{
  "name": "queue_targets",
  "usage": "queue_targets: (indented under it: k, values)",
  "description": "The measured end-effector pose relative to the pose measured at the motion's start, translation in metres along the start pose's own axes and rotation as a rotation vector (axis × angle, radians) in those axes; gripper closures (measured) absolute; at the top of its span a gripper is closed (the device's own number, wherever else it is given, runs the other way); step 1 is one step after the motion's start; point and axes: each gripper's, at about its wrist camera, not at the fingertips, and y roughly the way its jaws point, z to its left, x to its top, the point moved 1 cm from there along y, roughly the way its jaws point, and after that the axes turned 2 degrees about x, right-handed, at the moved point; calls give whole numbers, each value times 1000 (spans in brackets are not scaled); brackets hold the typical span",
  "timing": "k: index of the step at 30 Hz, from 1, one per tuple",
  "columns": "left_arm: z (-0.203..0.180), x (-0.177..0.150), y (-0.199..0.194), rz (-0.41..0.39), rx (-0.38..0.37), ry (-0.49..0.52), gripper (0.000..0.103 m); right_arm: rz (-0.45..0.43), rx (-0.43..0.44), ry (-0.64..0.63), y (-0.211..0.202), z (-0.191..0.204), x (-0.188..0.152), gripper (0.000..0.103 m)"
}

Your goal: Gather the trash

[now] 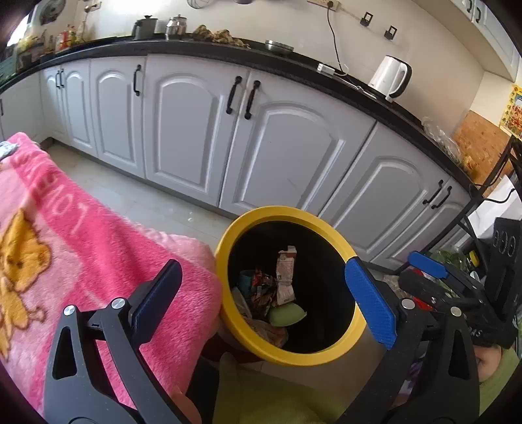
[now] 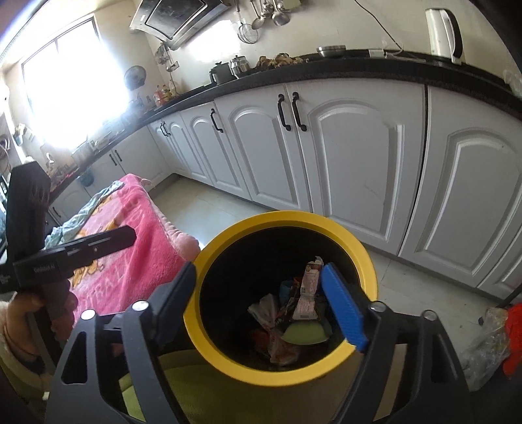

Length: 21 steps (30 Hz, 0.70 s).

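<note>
Hovering over the bin, both tongs stand with jaws spread wide and nothing between them. At far left lies a pink blanket, its edge just beside the bin's yellow rim. The left tongs straddle the bin's mouth in their own view, one dark finger over the blanket and one blue finger over the rim's right side. In the black inside of the bin lies the trash: a crumpled carton standing upright, coloured wrappers, and a pale green piece at the bottom. Further right in that view the right tongs' blue finger shows, apart from the bin.

In the right wrist view the left tongs' dark body sits at left, held by a hand. The right tongs gape above the bin, with the trash visible below. Behind runs a row of white cabinets under a black desk bearing a white kettle.
</note>
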Motion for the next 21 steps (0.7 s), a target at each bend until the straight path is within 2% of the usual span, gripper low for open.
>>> queue_targets:
  k: [9,21]
  values:
    - [12,-8,-35,-62,39,-33,11,-33,-30,-67,-21,29,-14,7]
    - [17,-30,-89,-181,84,-25,11,-127,-95,-166,-53,74,-32,6]
